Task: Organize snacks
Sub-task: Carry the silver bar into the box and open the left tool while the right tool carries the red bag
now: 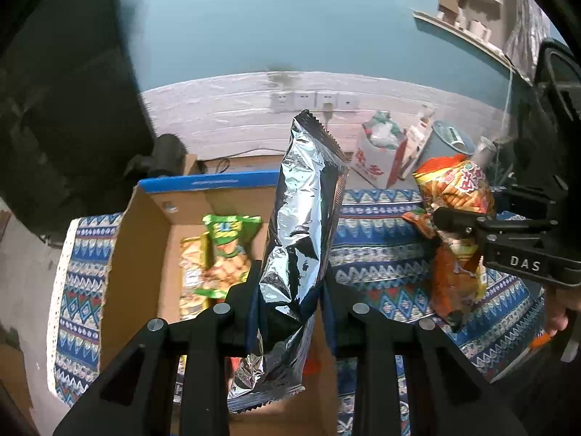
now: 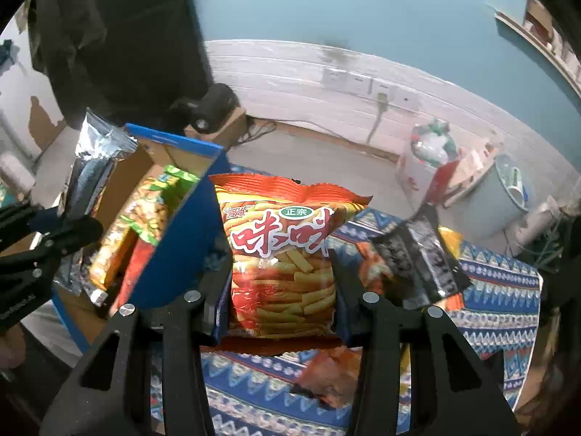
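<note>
Here, in the left wrist view, the left gripper is clamped narrowly on a crinkled silver foil packet, a long flat pouch with serrated end seals that stands upright between the black fingers, above the edge of an open cardboard box with a blue rim. Inside the box lie a glossy green snack bag and a yellow bag beside it, both blurred. The box sits on a tabletop covered by a woven cloth with blue, white and red zigzag bands. To the right, the right gripper points in from the side, pinching an orange puffed snack bag held above the cloth. In the right wrist view, the right gripper is closed partway on that orange snack bag, its pads pressing the bag's two sides; the bag is plump, shiny, and printed with yellow sticks. It hangs just right of the box's blue wall. A flat black packet lies on the cloth nearby. At the left edge, the left gripper's finger grips the silver packet over the box.
</note>
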Demonstrator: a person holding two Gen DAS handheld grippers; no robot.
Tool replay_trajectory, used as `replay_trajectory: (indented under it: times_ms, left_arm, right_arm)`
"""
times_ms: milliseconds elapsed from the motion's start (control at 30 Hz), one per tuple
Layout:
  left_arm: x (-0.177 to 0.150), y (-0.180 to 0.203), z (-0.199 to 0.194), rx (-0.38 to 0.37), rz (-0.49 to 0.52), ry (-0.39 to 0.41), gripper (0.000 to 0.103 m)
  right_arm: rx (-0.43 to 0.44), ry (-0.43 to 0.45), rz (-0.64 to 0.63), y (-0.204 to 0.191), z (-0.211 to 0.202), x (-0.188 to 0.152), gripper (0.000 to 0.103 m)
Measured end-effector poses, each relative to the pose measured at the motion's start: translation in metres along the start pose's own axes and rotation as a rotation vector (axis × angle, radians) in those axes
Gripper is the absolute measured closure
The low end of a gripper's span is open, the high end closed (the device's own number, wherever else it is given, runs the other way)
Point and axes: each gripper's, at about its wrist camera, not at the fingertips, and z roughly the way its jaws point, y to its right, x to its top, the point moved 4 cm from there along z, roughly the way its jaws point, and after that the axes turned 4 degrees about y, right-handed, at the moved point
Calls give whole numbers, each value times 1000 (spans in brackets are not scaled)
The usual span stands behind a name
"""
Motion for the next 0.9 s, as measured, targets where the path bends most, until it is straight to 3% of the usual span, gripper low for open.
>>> replay_trajectory:
  times_ms: [467,900]
  left_arm:
    - [-20,-73,8,89,-125,-37,74]
    - [-41,-113,16,159,-205,-110,74]
  right_arm:
    - [62,-3,-72,-66,18,23,59]
    - [155,-61,-111,-122,49,28,59]
